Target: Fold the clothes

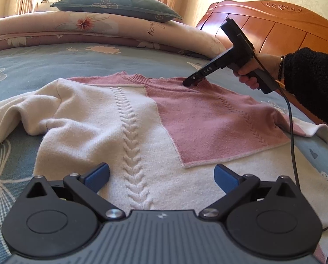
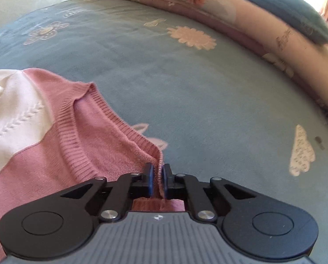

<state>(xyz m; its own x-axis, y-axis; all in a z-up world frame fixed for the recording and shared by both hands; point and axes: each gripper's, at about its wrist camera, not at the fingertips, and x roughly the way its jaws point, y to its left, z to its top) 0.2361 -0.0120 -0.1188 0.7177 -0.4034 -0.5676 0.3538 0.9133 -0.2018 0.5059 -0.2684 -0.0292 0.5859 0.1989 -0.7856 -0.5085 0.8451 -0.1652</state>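
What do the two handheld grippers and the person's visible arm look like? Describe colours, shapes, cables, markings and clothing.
Each gripper, left gripper and right gripper, has black linkage arms, round black housings, a ribbed grey body and blue pads. The right one has a pistol-style black handle, white lettering "DAS" and a dark cable. The person wears a fuzzy black sleeve and a beaded bracelet.

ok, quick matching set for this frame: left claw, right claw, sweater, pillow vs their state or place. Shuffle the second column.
1. left claw
2. right claw
3. sweater
4. pillow

a. on top of the folded quilt
b. shut on pink fabric by the collar
c. spread out on the blue bedsheet
d. open, nothing between its pads

Pairs: 1-d, 2-b, 3-c, 4-a
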